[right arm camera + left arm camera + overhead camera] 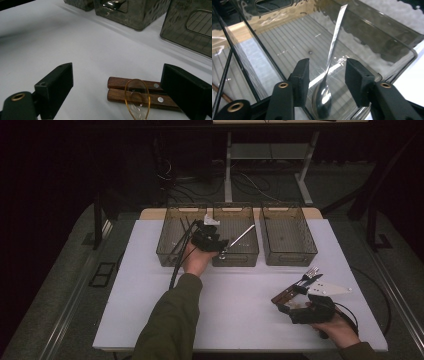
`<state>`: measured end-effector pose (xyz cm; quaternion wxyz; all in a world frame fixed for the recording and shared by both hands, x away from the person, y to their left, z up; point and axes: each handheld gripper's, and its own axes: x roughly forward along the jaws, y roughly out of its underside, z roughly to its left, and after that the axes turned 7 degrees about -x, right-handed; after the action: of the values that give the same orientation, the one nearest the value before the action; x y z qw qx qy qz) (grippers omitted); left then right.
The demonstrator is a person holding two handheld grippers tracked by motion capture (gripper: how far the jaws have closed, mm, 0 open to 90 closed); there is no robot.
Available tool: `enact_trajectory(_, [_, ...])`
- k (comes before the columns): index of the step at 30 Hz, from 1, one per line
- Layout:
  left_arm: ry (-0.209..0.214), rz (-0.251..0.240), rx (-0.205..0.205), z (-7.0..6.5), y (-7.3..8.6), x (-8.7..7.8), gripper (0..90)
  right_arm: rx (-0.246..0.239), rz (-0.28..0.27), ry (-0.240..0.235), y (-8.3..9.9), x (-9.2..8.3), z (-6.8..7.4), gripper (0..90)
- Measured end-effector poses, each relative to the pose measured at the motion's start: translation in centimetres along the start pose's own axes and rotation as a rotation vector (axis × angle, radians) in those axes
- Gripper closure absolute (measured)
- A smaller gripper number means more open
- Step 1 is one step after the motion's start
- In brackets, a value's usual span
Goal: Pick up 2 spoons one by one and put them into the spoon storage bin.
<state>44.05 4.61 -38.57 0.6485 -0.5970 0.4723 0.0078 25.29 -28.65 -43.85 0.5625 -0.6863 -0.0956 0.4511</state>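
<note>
Over the middle one of three smoky clear plastic bins (235, 251) at the far side of the white table (150, 305), my left gripper (327, 72) has its jaws parted, with a shiny metal spoon (329, 65) between them but touching neither pad. That spoon sits inside the bin, bowl down near the front wall and handle leaning up toward the far side. In the high view my left gripper (212, 241) hovers at the near rim of this bin, and the spoon (240, 236) shows as a pale line crossing it.

Near the right front of the table, my right gripper (117, 87) stands wide open and grips nothing. Between its jaws lie two dark wooden handles (136, 93) with metal rivets, side by side, and across them a clear amber plastic spoon (137, 98). From above, my right gripper (300, 307) rests just beside the wooden-handled cutlery (290, 294), whose fork tines (311, 272) point toward the bins.
</note>
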Motion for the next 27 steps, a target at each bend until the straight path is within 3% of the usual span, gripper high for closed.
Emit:
enact_trajectory(12, [0.104,-0.023,0.036,-0.7,0.3,-1.8,37.4,0.002,0.001,0.002,0.0,0.0,0.0,11.0])
enact_trajectory(15, [0.128,-0.02,0.063,-0.9,0.5,-2.5,34.0,0.0,0.001,0.002,0.0,0.0,0.0,11.0])
enact_trajectory(27, [0.203,-0.031,0.103,-1.4,2.8,-5.3,17.8,0.003,0.002,0.003,0.1,0.1,-0.1,11.0])
